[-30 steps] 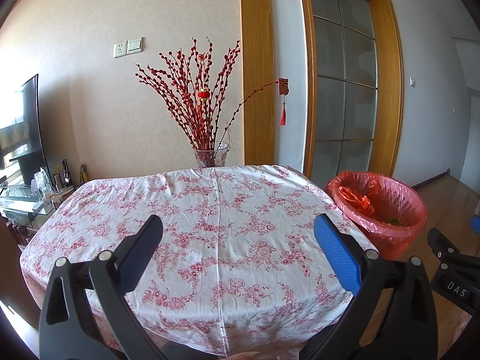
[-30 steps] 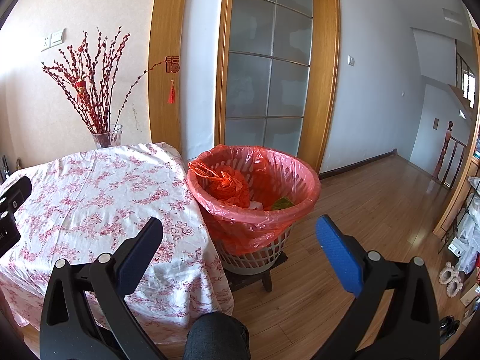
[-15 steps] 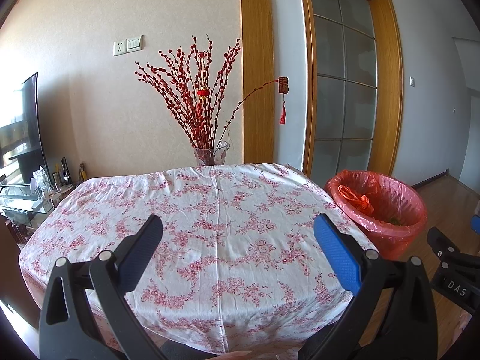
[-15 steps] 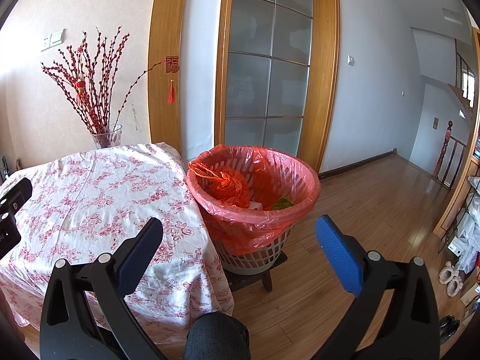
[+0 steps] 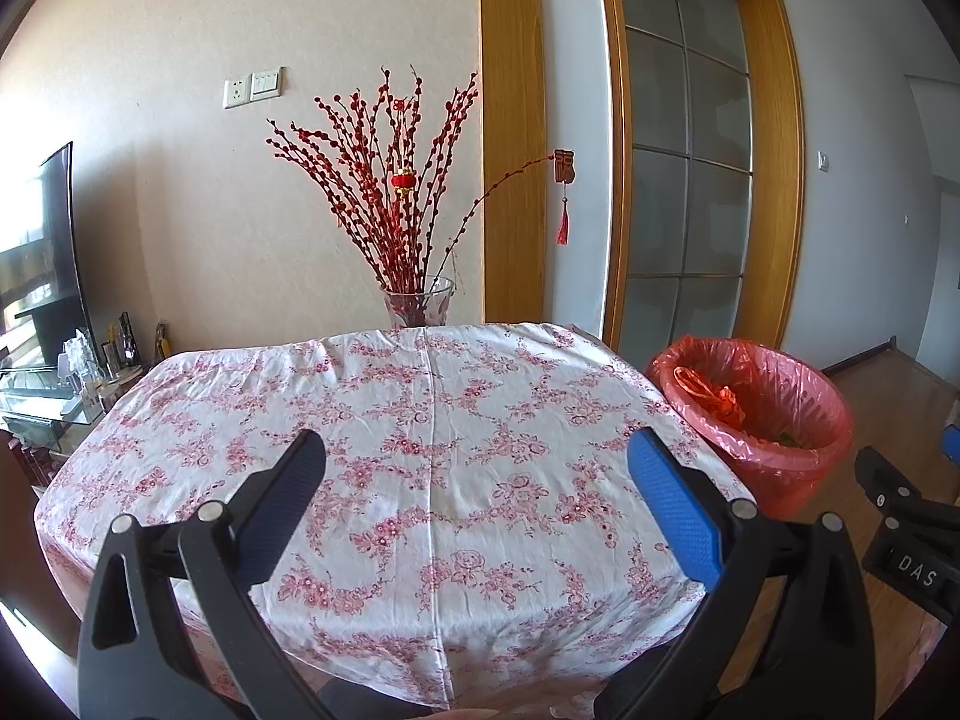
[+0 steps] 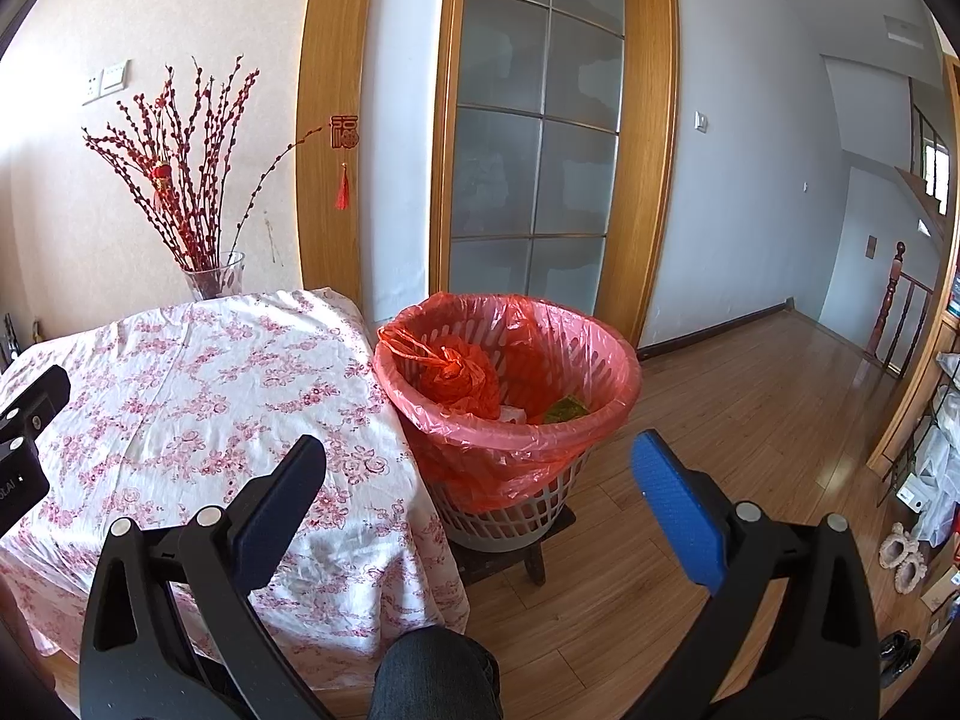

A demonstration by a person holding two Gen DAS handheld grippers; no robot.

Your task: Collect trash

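Observation:
A white basket lined with a red plastic bag (image 6: 516,414) stands on a low stool right of the table; it also shows in the left wrist view (image 5: 762,420). Inside lie a knotted orange bag (image 6: 459,378) and some green and white scraps. My left gripper (image 5: 477,480) is open and empty, held over the near part of the floral tablecloth (image 5: 420,420). My right gripper (image 6: 480,480) is open and empty, held in front of the basket, a little short of it. No loose trash shows on the cloth.
A glass vase of red branches (image 5: 417,306) stands at the table's far edge. A TV and a cluttered glass stand (image 5: 42,324) are at the left. A wooden floor (image 6: 750,420), a glass door and shelves with shoes (image 6: 918,510) lie right. The person's knee (image 6: 435,678) shows below.
The left wrist view has drawn back slightly from the table. The right gripper has not visibly moved. Both stay open.

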